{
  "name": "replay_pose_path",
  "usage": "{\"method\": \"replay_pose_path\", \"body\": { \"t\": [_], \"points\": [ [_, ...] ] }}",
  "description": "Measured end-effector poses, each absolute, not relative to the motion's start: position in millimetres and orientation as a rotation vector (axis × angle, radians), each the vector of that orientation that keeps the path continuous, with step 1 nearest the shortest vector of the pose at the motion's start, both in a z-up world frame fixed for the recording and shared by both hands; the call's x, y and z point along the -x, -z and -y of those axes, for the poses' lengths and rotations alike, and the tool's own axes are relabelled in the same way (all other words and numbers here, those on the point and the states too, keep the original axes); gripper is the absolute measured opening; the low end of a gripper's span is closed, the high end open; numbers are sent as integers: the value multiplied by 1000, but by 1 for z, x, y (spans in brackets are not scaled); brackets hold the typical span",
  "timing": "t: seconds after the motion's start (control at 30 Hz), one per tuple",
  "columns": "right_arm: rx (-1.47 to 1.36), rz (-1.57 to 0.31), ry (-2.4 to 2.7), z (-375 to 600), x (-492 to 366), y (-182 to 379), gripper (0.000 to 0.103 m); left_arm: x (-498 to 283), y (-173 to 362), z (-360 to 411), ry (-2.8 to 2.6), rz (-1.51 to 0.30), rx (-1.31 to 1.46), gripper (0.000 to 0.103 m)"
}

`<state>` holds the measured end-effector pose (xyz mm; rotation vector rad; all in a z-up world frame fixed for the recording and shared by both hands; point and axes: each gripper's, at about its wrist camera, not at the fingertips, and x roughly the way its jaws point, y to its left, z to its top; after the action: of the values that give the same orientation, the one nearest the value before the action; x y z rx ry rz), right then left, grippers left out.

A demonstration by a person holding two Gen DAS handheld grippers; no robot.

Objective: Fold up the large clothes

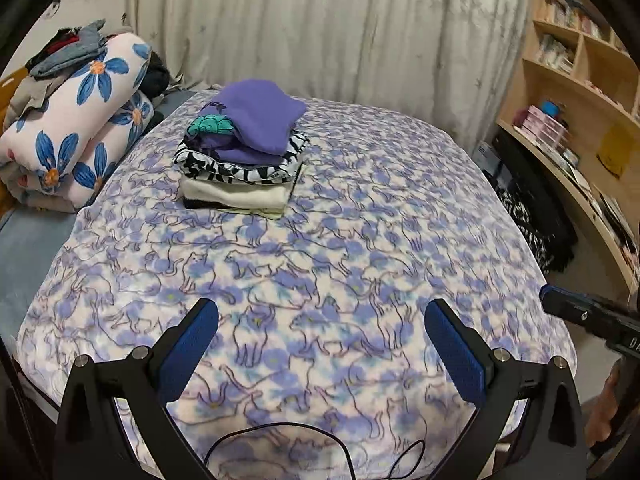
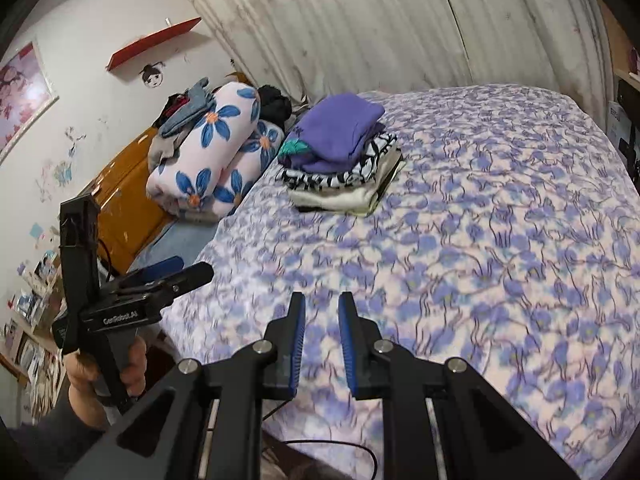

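Note:
A stack of folded clothes [image 1: 244, 148] sits on the far left part of the bed [image 1: 360, 240], with a purple garment on top, a black-and-white one under it and cream ones at the bottom. The right wrist view shows the same stack [image 2: 344, 156]. My left gripper [image 1: 322, 312] hangs wide open above the near end of the cat-print blanket, nothing between its blue pads. My right gripper [image 2: 322, 300] hovers over the blanket [image 2: 480, 240] with a narrow gap between its pads, holding nothing. The left gripper [image 2: 188, 270] also shows at the bed's left edge, held by a hand [image 2: 104, 368].
A rolled flower-print quilt [image 1: 76, 128] lies left of the stack with loose clothes [image 1: 68, 50] on top. Wooden shelves [image 1: 580, 100] stand along the right, with a black-and-white cloth [image 1: 528, 224] on the floor. A curtain [image 1: 320, 20] hangs behind. A black cable [image 1: 280, 436] crosses the near edge.

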<state>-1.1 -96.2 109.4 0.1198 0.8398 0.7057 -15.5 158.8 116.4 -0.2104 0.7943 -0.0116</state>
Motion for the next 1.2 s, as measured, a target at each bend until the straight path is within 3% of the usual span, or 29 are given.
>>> {"method": "replay_pose_path", "body": {
  "t": [0.07,0.13,0.2,0.57,0.7,1.2],
  "points": [
    [-126,-840,-707,104,10,-108,17,25,-114,-148,25,-789,185,102],
    [-146,-860,-717,108,14,-103,35,30,-110,-137,40,-799,160,102],
    [-157,-876,-727,110,18,-96,44,38,-103,-126,74,-817,151,102],
    [-56,-854,-481,94,39,-24,46,44,-45,-90,15,-870,157,102],
    [-84,-851,-432,93,40,-2,58,42,-31,-85,-38,-857,143,102],
    [-113,-877,-303,96,38,35,58,35,6,-80,-122,-880,124,102]
  ]
}}
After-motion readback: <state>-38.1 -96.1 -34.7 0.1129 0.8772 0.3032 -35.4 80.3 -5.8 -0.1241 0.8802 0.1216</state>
